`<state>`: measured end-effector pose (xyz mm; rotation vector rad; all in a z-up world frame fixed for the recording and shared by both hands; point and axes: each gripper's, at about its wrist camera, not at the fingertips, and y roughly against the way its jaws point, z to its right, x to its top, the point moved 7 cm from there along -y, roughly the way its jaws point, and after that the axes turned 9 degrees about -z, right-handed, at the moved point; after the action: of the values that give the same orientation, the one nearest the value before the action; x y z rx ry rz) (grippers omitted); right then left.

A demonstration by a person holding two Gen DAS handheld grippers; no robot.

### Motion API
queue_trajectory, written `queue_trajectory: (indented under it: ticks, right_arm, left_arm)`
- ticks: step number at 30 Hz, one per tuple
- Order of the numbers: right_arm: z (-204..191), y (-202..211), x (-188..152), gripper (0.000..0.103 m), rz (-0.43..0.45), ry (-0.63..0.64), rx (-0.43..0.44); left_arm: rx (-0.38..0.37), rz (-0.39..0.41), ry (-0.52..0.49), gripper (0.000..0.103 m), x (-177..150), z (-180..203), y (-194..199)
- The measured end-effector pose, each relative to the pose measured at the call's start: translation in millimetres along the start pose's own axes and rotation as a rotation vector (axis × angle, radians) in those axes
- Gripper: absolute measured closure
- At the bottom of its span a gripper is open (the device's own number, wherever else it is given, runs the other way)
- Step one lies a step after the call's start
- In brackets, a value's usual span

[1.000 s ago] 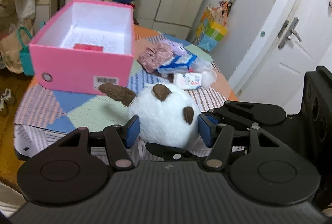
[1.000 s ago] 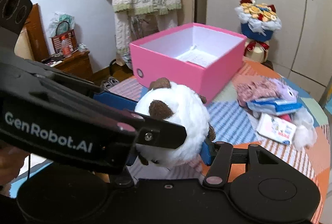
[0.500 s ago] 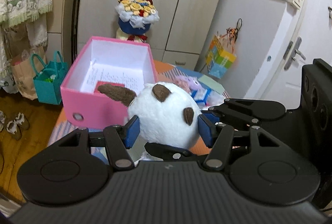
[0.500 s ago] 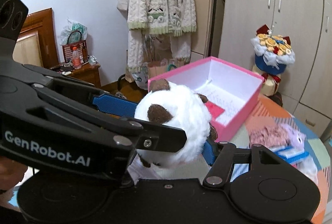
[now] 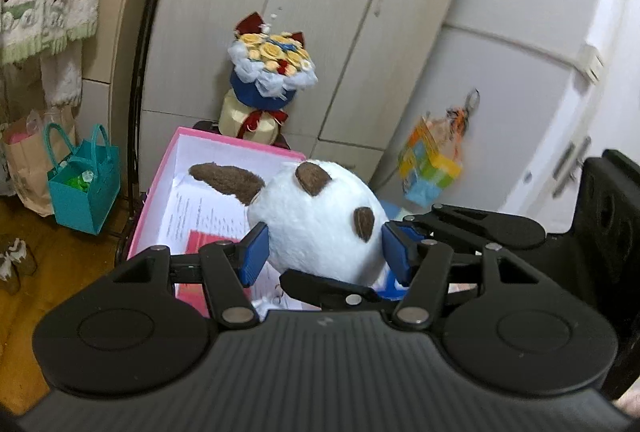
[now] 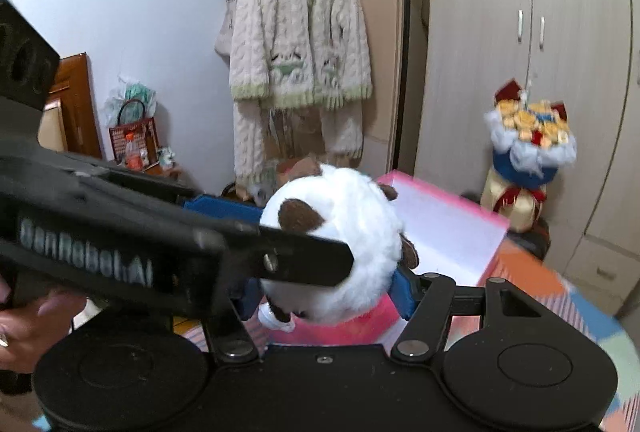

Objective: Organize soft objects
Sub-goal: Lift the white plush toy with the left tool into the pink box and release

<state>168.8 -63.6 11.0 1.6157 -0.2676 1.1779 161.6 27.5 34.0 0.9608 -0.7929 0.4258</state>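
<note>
Carried up off the table since a second ago, the white plush ball [image 5: 316, 220] now hangs over the open pink box [image 5: 160, 208], pinched on both sides by the left gripper [image 5: 322, 252] and right gripper [image 6: 324, 288], whose jaws have just widened slightly around it. This looks like the placing step: next, lower and let go. Ahead of the fingers, the box holds only printed paper [image 5: 200, 216] and a red card [image 5: 208, 240].

One plush ball [image 5: 320, 220]; one pink box [image 5: 224, 184]; one teal bag [image 5: 84, 188]; one bouquet [image 5: 272, 72]; one cardigan [image 6: 300, 32].

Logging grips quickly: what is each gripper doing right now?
Left gripper: shut on the round white plush toy with brown patches.
Right gripper: shut on the same toy.
</note>
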Motion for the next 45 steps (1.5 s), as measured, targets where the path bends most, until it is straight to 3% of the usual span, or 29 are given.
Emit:
queue_trajectory:
  ticks: [6,14,25,31,35,39,45]
  right_arm:
    - [30,-54,25,0.037,-0.034,-0.015,0.049]
    - [70,-137,29,0.037,-0.201,-0.043,0.123]
    - [89,-188,20,0.037,-0.32,0.02,0.158]
    - [88,-209,20,0.035,-0.396,0.107,0.1]
    - [92,-213,17,0.032,-0.404,0.1,0.097]
    - [93,-199,19,0.028,-0.363,0.104,0.08]
    - [89,-167,17,0.025,-0.309,0.083,0.099]
  left_arm:
    - [0.02,-0.043,0.09,0.044,29,-42,-51]
    - [0.046,-0.16,0.254,0.044,39,-93,-128]
    - [0.045,-0.264,0.331,0.044,31,-117,-173]
    - [0.03,-0.306,0.381,0.044,27,-127,-190]
    - [0.046,-0.305,0.381,0.042,25,-125,-189]
    - [0.103,-0.256,0.246,0.034,28,-106,-173]
    - [0.165,-0.189,0.116,0.033,29,-90,-139]
